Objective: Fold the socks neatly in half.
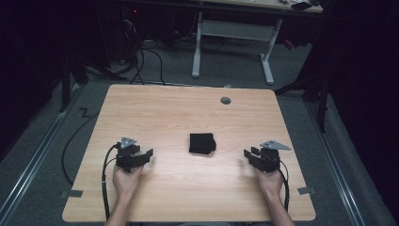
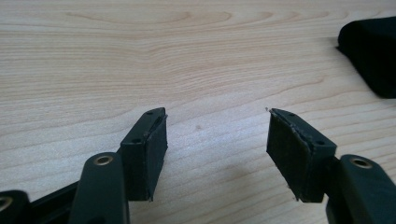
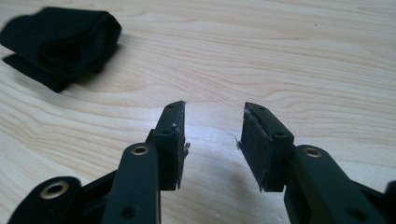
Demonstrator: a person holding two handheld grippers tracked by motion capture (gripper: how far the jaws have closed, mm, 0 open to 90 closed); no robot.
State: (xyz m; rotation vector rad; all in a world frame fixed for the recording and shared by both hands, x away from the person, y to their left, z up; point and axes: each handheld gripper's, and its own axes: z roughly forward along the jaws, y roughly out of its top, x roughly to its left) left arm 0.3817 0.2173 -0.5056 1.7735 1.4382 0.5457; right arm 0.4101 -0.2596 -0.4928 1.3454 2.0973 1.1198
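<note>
cloth (image 1: 202, 143): folded black, mid tabletop (image 1: 188, 197), between both grippers, touching neither
left gripper (image 1: 149, 155): released, nothing between its jaws, low over tabletop
right gripper (image 1: 248, 155): released, nothing held

Left gripper (image 1: 149, 154) and right gripper (image 1: 248, 155): black angular bodies, each topped by a grey three-cornered plate; black cable trails back along each bare forearm. Jaws black, brass-coloured pivot bushings, small screw holes, dark pads with frayed edges

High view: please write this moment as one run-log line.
left tongs: open, empty | right tongs: open, empty | folded black cloth: untouched, between them | light wooden table
</note>
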